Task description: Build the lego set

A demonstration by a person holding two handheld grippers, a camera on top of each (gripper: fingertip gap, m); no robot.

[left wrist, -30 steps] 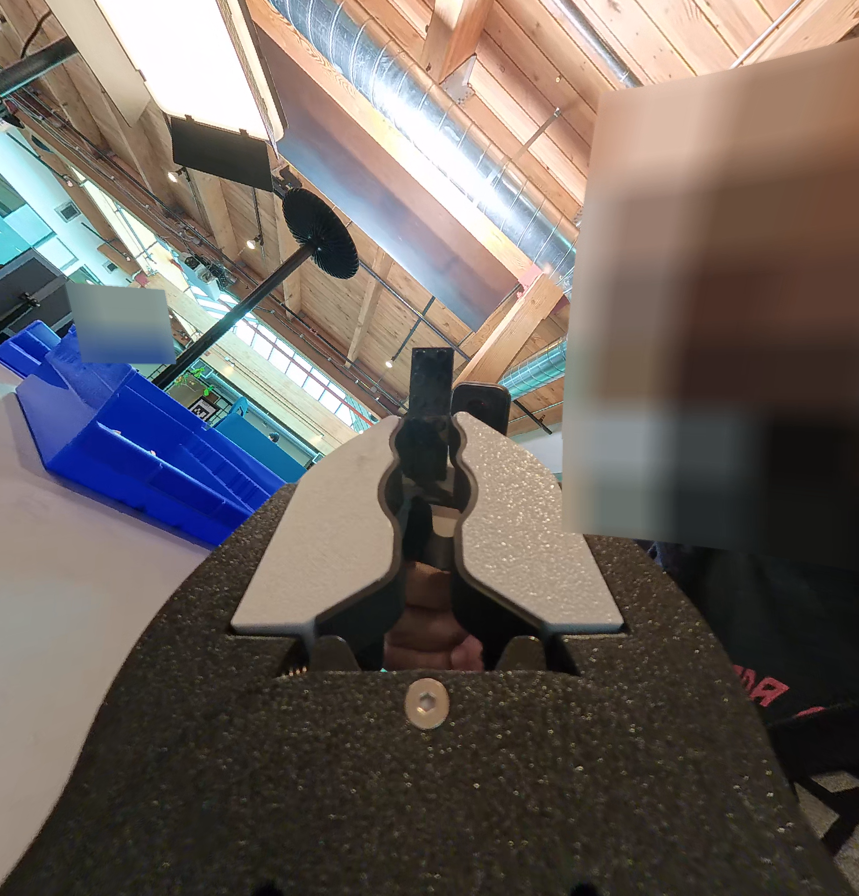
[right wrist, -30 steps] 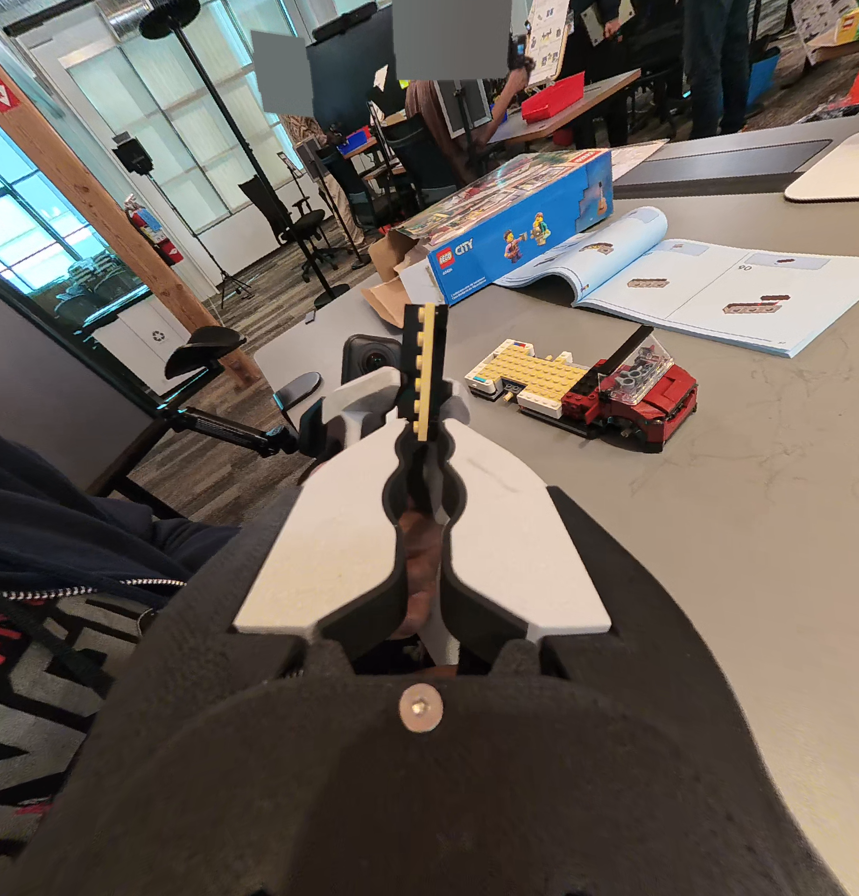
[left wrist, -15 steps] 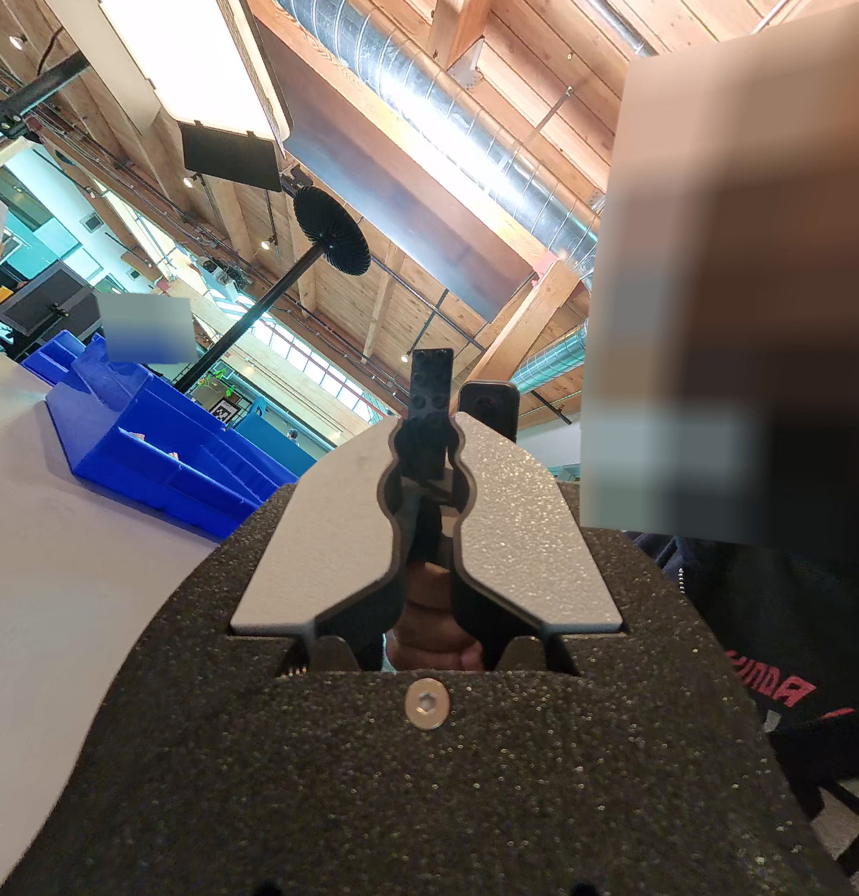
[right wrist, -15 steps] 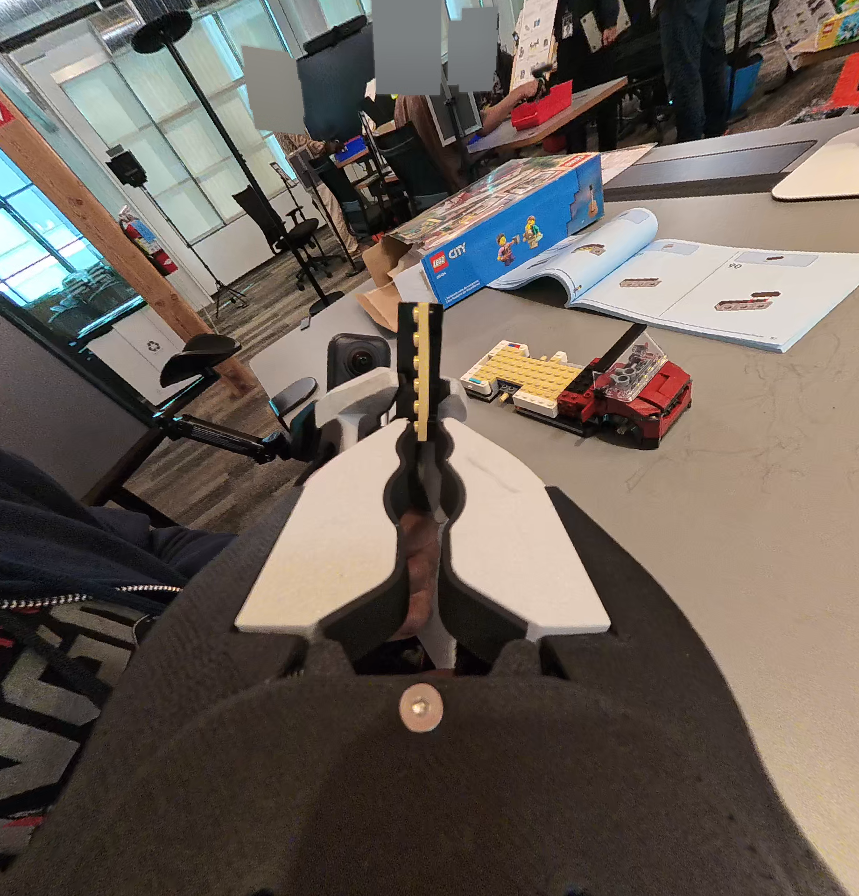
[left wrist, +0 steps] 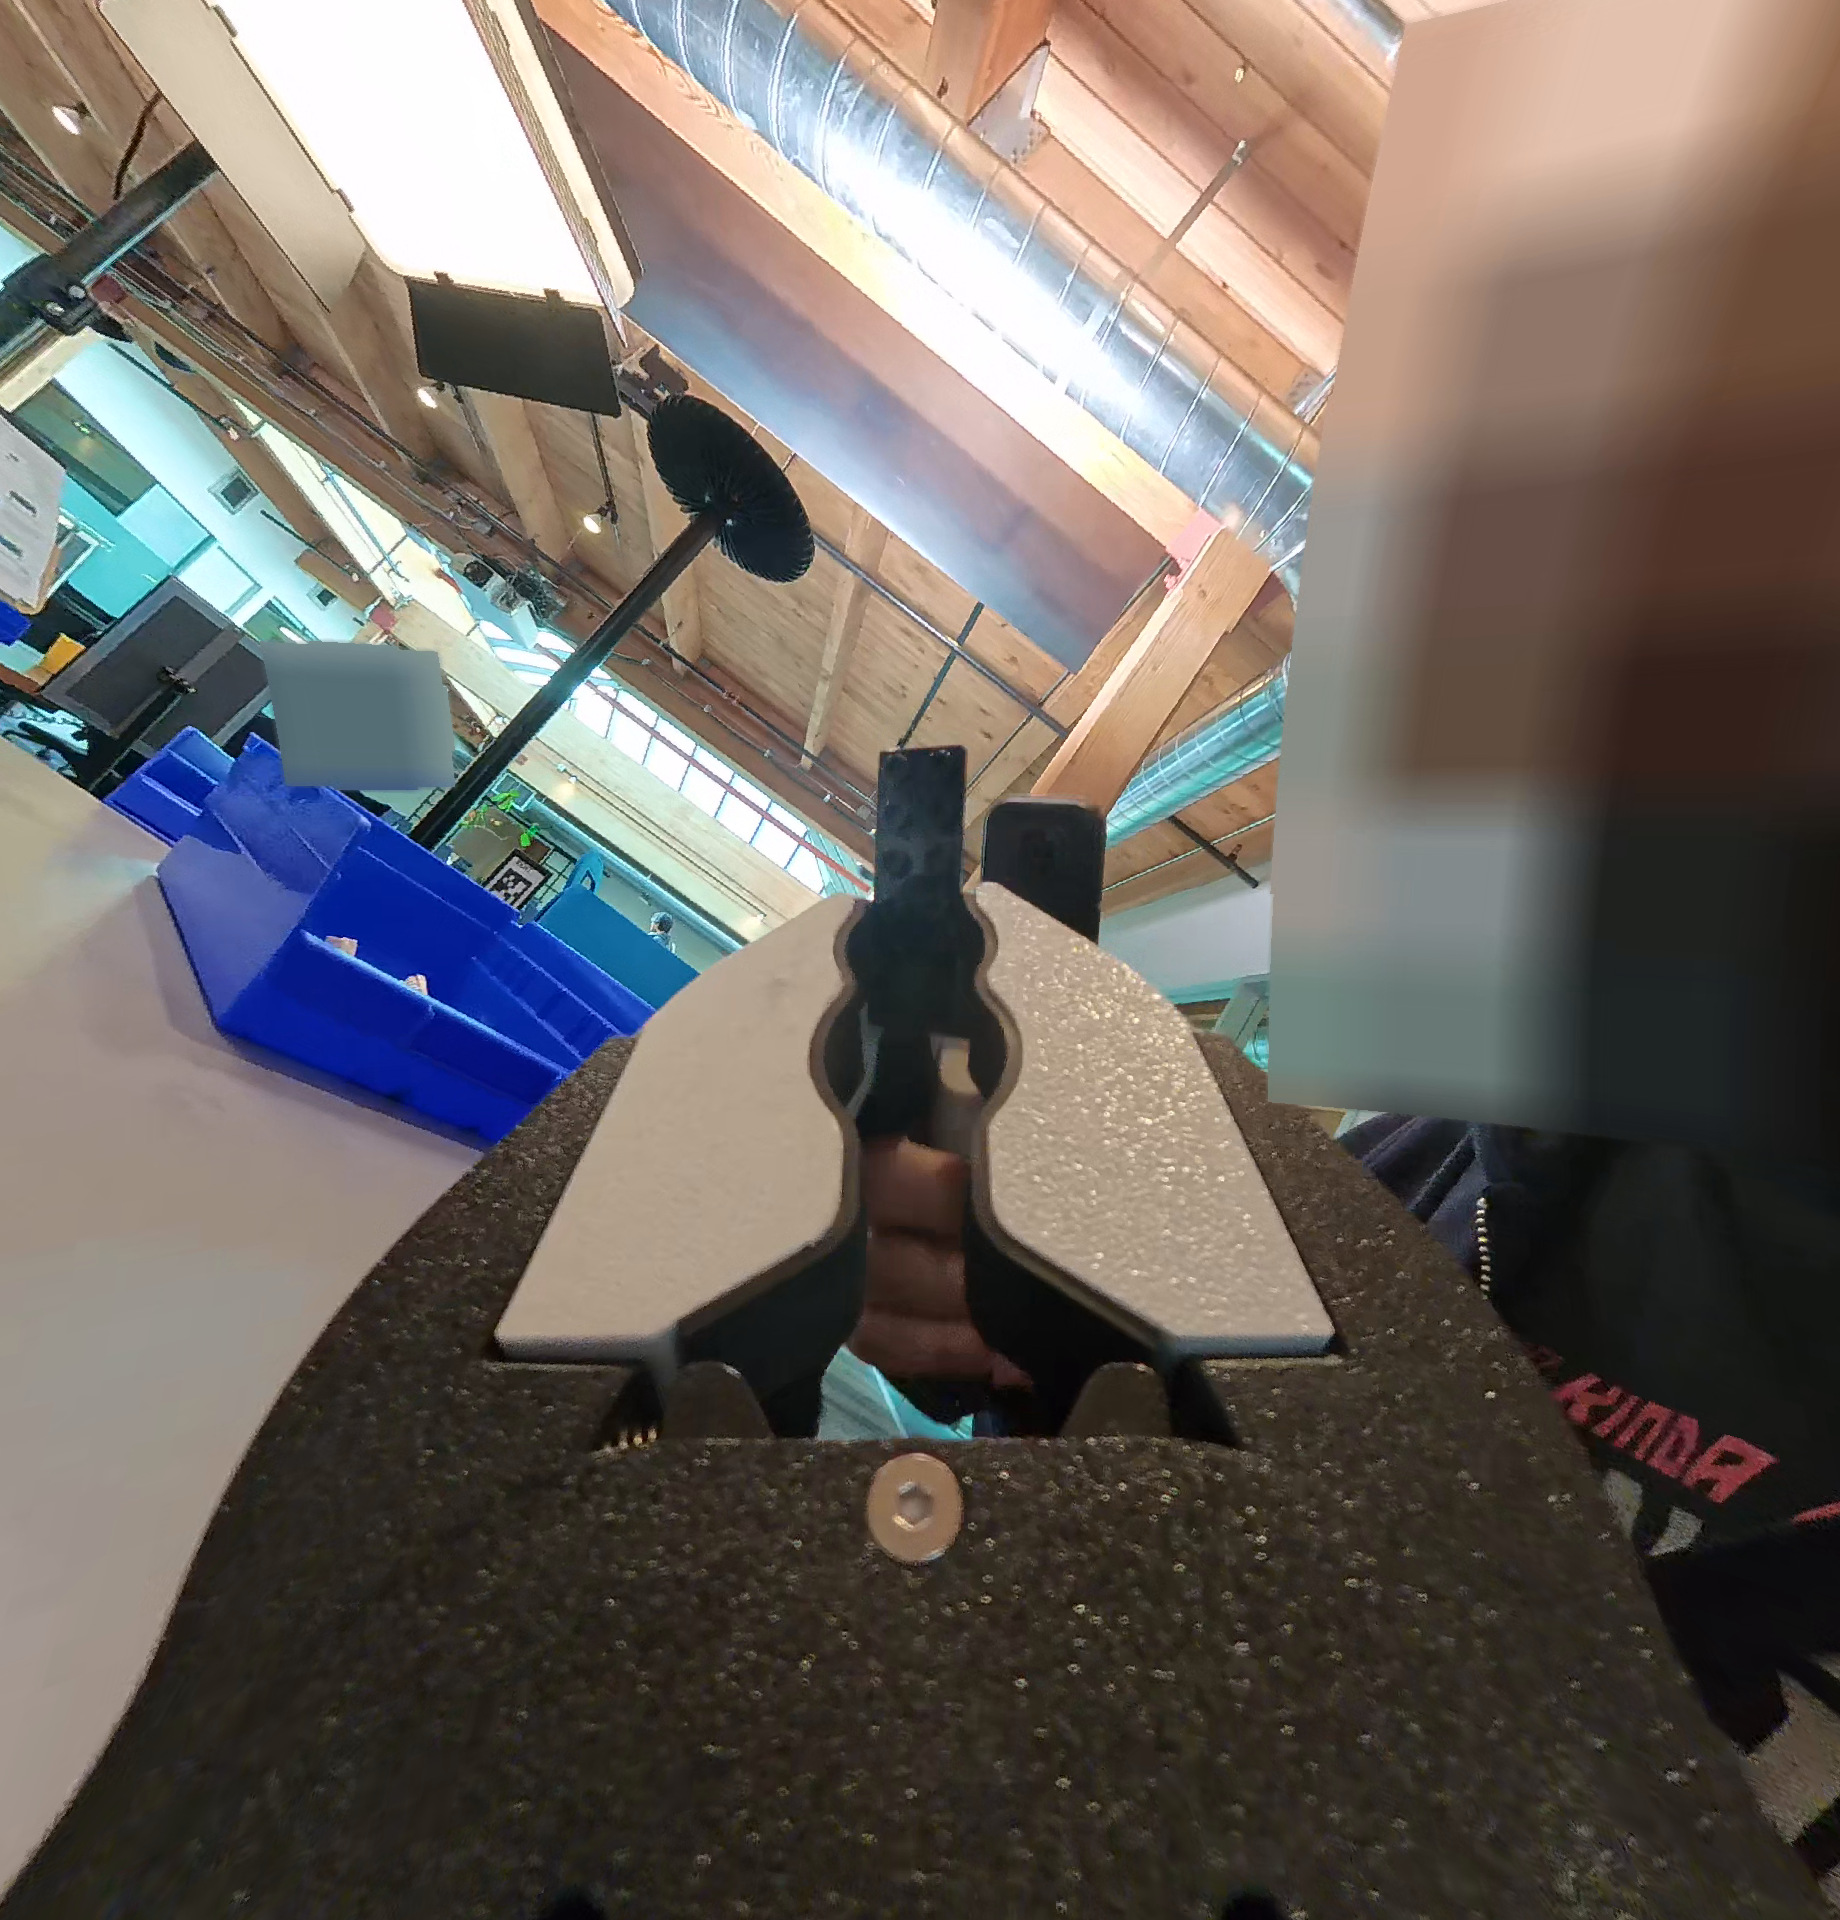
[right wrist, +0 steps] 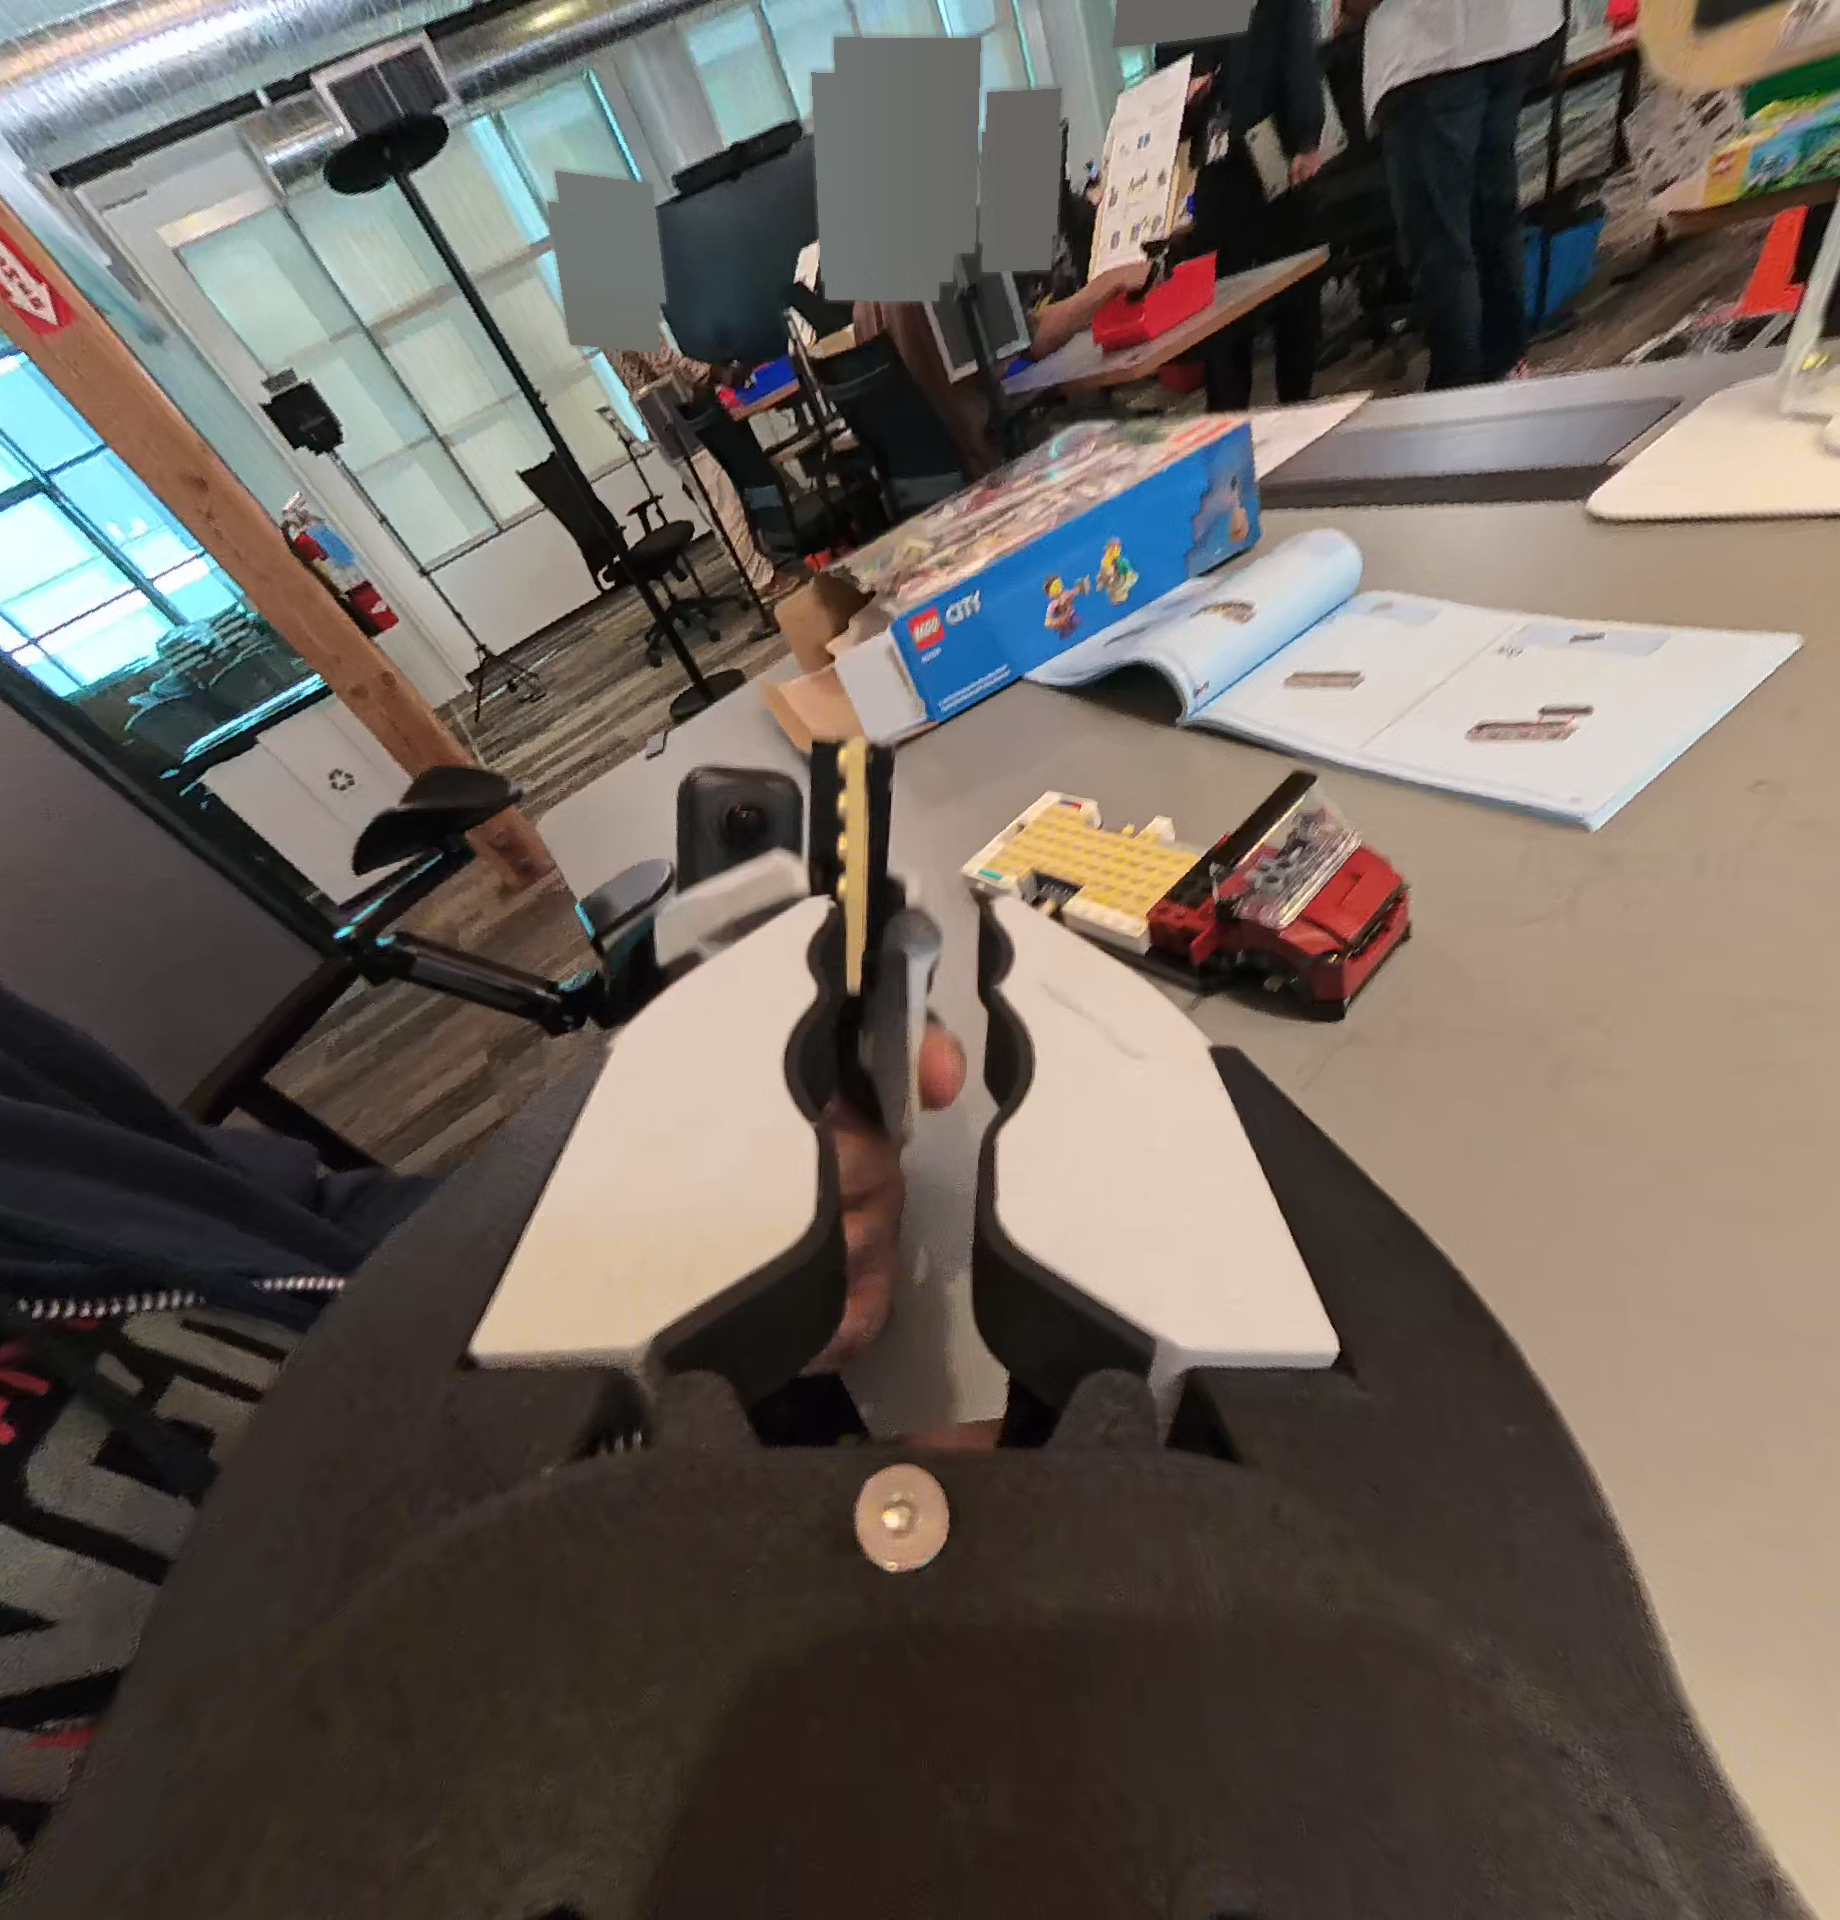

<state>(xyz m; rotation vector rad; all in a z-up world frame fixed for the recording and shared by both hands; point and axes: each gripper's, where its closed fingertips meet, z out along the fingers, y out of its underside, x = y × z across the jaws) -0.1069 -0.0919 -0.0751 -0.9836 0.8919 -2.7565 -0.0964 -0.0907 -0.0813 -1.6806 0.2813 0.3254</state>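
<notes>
In the left wrist view my left gripper [left wrist: 918, 914] is shut on a flat black brick piece [left wrist: 921, 831] that sticks up past the fingertips. It points up toward the ceiling. The right wrist view shows the same piece [right wrist: 851, 831] edge-on as black and yellow plates stacked together. My right gripper [right wrist: 900, 914] is open around it. The piece stands close to the left finger [right wrist: 708, 1039], with a clear gap to the right finger [right wrist: 1103, 1060]. The left gripper's fingers [right wrist: 729, 894] clamp the piece from the far side. A hand shows behind the jaws in both views.
On the grey table [right wrist: 1518, 1143] lie a red, white and yellow brick model [right wrist: 1196, 894], an open instruction booklet [right wrist: 1435, 686] and a blue box [right wrist: 1072, 582]. A blue parts bin [left wrist: 376, 966] stands at the left. People stand at tables at the back. Left and right tips are no more than a few centimetres apart.
My right gripper was shut on the black and yellow piece and has opened off it. My left gripper stays shut on the piece and has turned slightly.
</notes>
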